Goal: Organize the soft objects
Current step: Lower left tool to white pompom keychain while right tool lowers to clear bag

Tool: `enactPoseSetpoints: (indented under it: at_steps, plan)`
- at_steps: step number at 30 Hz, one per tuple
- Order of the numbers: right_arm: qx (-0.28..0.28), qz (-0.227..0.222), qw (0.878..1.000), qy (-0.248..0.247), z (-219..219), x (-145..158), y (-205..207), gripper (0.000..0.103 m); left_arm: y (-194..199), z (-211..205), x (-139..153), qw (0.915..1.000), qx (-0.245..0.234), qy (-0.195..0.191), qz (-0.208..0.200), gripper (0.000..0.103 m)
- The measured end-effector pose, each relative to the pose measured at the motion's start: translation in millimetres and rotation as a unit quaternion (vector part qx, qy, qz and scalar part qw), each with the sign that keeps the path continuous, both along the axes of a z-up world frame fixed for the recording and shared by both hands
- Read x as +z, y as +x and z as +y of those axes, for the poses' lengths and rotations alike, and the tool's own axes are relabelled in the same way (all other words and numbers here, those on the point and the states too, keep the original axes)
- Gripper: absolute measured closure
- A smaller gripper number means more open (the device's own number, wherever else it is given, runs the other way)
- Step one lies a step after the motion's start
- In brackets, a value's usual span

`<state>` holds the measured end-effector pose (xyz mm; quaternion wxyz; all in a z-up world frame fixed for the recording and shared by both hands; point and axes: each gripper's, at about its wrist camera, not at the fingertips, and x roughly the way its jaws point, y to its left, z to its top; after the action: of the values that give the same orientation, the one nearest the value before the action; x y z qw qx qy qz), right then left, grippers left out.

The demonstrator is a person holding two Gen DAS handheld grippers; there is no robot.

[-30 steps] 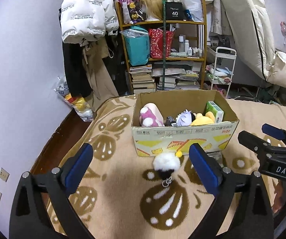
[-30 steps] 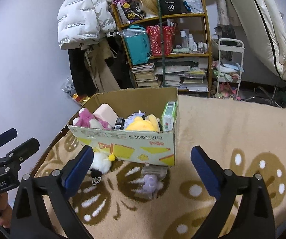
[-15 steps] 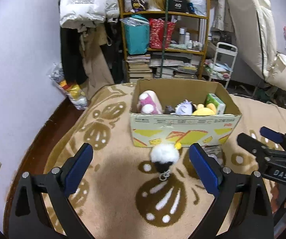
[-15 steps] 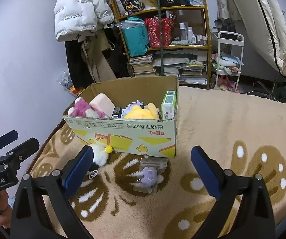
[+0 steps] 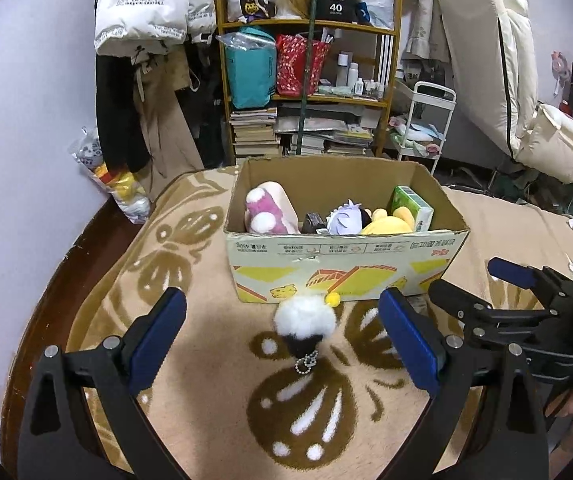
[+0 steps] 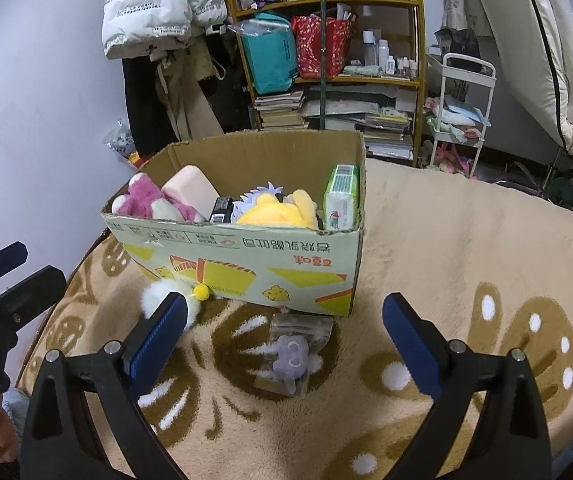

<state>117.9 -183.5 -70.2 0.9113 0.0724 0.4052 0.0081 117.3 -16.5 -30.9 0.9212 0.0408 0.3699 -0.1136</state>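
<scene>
1. Left wrist view: a cardboard box [image 5: 346, 264] is sitting open on a tan blanket [image 5: 190, 320] with a brown pattern. Inside it a pink plush [image 5: 264, 216] is leaning at the left, a pale-haired doll [image 5: 344, 220] and a yellow plush [image 5: 386, 224] are lying in the middle, and a green carton [image 5: 412, 208] is standing at the right wall. A white pom-pom charm [image 5: 306, 320] with a bead chain is lying just in front of the box, between the blue pads of the left gripper [image 5: 282, 340], which is hovering low with its jaws spread wide and holding nothing. The right gripper [image 5: 482, 292] is showing at the right edge.

2. Right wrist view: the same box [image 6: 254, 264] is showing the pink plush [image 6: 146, 204], the yellow plush [image 6: 278, 212] and the green carton [image 6: 340, 196]. A small purple plush in a clear bag [image 6: 292, 354] is lying on the blanket just before the box's near corner, between the pads of the right gripper [image 6: 286, 344], which is gaping wide and empty above it. The pom-pom [image 6: 162, 296] is peeking out beside the left pad.
</scene>
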Motion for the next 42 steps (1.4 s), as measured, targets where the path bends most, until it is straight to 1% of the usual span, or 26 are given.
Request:
enactPoseSetpoints:
  at_steps: [8, 20, 26, 38, 42]
  plan:
    - [0.002, 0.015, 1.000, -0.007, 2.2, -9.2, 6.8, 0.001, 16.6, 1.6, -15.2, 0.9996, 0.010, -0.010, 0.024, 0.007]
    - [0.005, 0.045, 0.999, -0.018, 5.8, -30.7, 23.1, 0.001, 32.6, -8.7, -48.6, 0.9976, 0.011, 0.000, 0.068, 0.007]
    - [0.006, 0.067, 0.997, -0.022, 7.2, -44.3, 30.2, 0.001, 38.0, -8.4, -55.3, 0.9970, 0.014, 0.002, 0.077, 0.007]
    - [0.017, 0.085, 0.996, -0.038, 16.6, -57.7, 34.2, 0.001, 45.7, -8.5, -66.5, 0.9956, 0.011, -0.002, 0.093, 0.007]
    - [0.021, 0.097, 0.994, -0.041, 18.4, -65.7, 37.8, 0.001, 48.5, -13.5, -74.2, 0.9952, 0.006, 0.005, 0.097, 0.007]
